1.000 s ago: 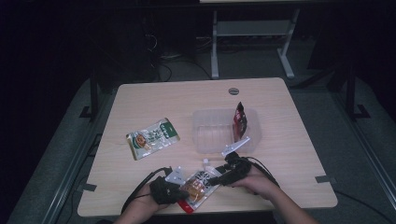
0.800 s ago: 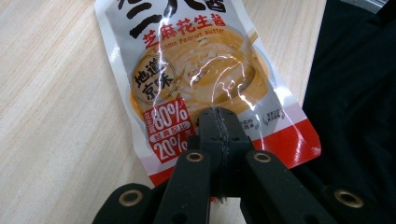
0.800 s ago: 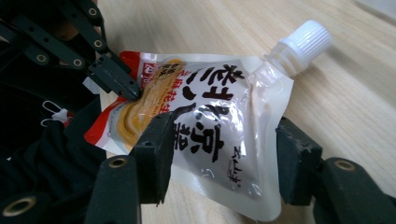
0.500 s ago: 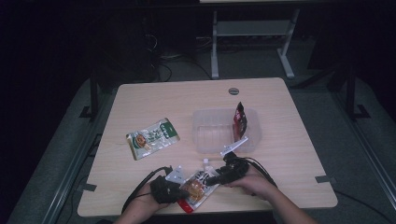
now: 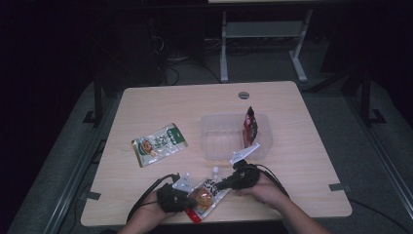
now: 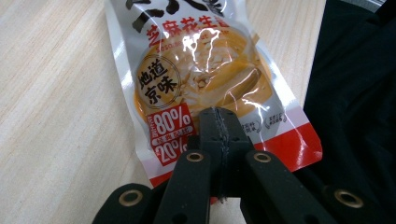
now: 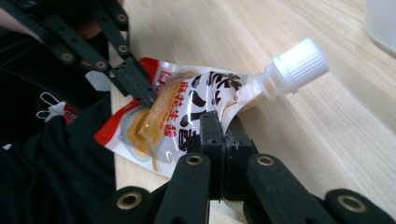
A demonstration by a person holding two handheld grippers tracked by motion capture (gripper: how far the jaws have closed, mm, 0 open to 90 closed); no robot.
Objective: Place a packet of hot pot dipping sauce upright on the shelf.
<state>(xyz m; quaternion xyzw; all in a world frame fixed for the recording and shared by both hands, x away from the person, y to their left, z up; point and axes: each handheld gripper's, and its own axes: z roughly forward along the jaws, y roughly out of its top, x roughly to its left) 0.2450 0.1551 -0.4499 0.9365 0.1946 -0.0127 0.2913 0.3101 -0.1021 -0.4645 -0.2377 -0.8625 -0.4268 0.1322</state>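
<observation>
Tongs, left [image 6: 219, 122] and right [image 7: 219, 128], both clamped on spouted sauce pouch [image 5: 207, 192] above the table [image 5: 146, 107].

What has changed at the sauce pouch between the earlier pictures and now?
The right hand-held gripper has just been closing its jaws and now pinches the top of the sauce pouch, below the white cap. The left hand-held gripper stayed shut on the pouch's bottom edge. The green packet and the clear tray did not move.
</observation>
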